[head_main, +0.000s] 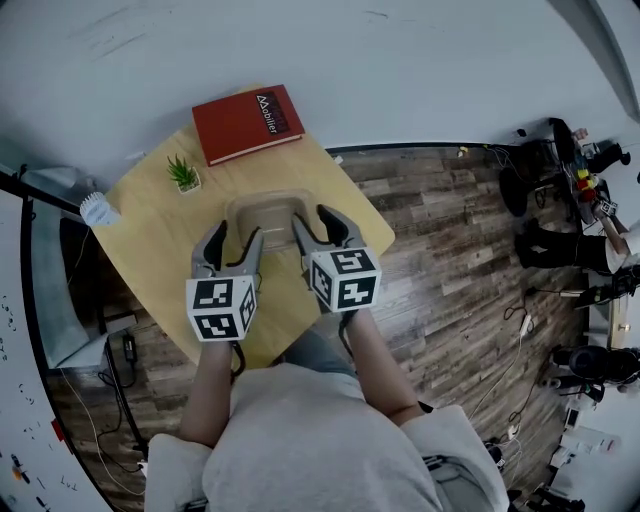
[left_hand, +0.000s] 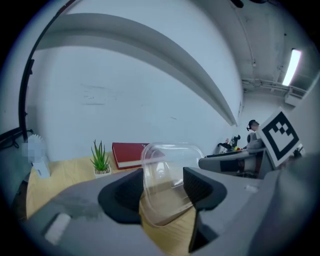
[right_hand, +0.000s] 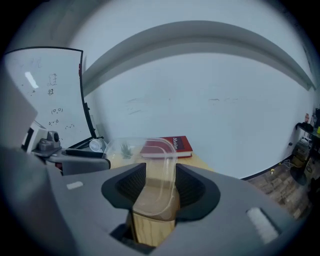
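Note:
A clear plastic container (head_main: 270, 212) sits over the round wooden table (head_main: 160, 245), held from both sides. My left gripper (head_main: 232, 247) straddles its left wall, and in the left gripper view the container (left_hand: 167, 172) fills the gap of the left gripper (left_hand: 162, 192), whose pads press on it. My right gripper (head_main: 320, 230) straddles the right wall. In the right gripper view the container's (right_hand: 152, 150) wall stands between the pads of the right gripper (right_hand: 161, 187), which is shut on it. The container looks empty.
A red book (head_main: 247, 122) lies at the table's far edge, with a small potted plant (head_main: 183, 174) to its left. A small white fan (head_main: 98, 209) stands at the left rim. Wood floor (head_main: 450, 270) lies to the right, with equipment (head_main: 575, 200) beyond. A whiteboard (right_hand: 50, 95) stands left.

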